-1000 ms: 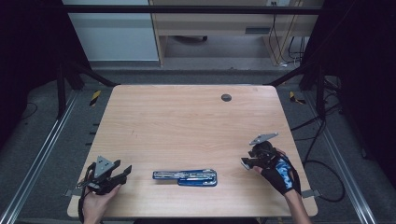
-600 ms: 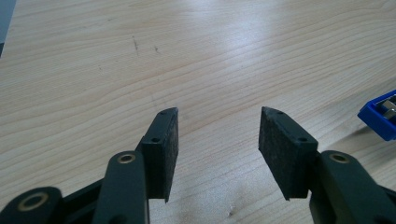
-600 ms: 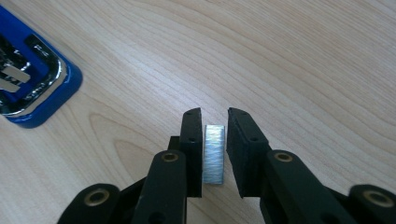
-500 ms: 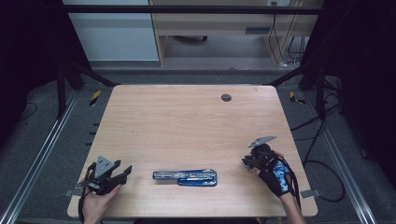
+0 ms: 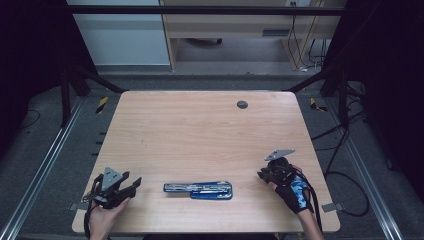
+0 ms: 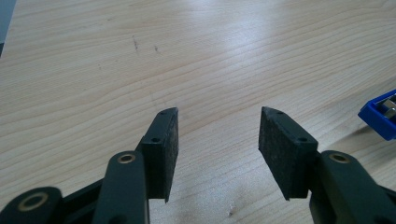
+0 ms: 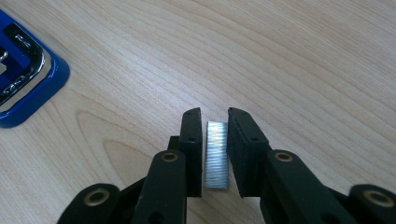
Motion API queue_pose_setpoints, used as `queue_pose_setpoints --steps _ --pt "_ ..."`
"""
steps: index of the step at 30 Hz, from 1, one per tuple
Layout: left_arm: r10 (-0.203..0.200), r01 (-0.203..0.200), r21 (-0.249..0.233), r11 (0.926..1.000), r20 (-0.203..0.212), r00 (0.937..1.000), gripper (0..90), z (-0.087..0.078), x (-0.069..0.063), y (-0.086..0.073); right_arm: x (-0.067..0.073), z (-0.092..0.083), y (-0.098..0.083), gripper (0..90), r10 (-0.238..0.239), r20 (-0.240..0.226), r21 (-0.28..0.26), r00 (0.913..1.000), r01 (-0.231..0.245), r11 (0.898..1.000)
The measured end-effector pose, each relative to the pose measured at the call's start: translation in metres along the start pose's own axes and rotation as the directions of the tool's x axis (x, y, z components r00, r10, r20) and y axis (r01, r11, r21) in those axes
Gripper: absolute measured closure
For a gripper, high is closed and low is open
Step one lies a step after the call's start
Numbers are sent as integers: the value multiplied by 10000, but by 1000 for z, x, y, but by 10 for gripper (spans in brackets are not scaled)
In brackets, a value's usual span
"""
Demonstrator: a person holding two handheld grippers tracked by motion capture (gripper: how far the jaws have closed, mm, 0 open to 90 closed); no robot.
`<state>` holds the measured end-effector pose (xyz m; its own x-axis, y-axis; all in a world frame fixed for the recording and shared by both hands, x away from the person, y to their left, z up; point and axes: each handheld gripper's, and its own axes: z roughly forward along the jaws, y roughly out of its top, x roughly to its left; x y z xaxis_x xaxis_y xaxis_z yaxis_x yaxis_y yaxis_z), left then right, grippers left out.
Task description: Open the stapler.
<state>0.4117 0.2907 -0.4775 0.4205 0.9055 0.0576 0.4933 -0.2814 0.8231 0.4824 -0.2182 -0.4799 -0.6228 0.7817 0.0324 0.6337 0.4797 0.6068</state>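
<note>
A blue and chrome stapler (image 5: pixel 198 189), opened out flat, lies near the table's front edge between my two grippers; a corner of it shows as the stapler (image 6: pixel 380 114) and the stapler (image 7: pixel 23 79). My left gripper (image 5: pixel 135 185) rests at the front left, open, with bare wood between its pads (image 6: pixel 219 116). At the front right, my right gripper (image 5: pixel 262 175) points at the table. Its jaws have just closed in and then eased slightly. A silver strip of staples (image 7: pixel 216 154) sits upright between them, with the right gripper (image 7: pixel 214 114) shut on it.
A small dark round grommet (image 5: pixel 242 104) sits in the wooden table (image 5: pixel 200 130) near its far edge. Metal rails run along both sides of the table, with cables on the floor at the right. A cabinet stands beyond the far edge.
The right gripper has shifted slightly toward the near edge. The left gripper and the stapler have stayed where they were.
</note>
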Motion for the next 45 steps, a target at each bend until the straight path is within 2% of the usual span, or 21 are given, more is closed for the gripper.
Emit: queue_pose_setpoints --steps 9,28,33,37,45 --pt "2 -2 2 10000 -11 10000 480 0 0 0 -1 2 -1 772 -195 116 83 9997 194 9998" --pt "54 -54 40 10000 -15 10000 480 0 0 0 0 3 0 783 22 15 239 10000 -22 9997" --pt "74 -74 70 9999 4 10000 480 0 0 0 1 -4 2 784 -224 -180 -205 9996 220 9995" --pt "53 -53 37 10000 -3 10000 480 0 0 0 2 -12 6 784 -450 -448 -326 9980 436 9985" --pt "87 -87 50 9999 28 10000 480 0 0 0 9 -24 16 784 -1061 -829 -897 9909 986 9911"
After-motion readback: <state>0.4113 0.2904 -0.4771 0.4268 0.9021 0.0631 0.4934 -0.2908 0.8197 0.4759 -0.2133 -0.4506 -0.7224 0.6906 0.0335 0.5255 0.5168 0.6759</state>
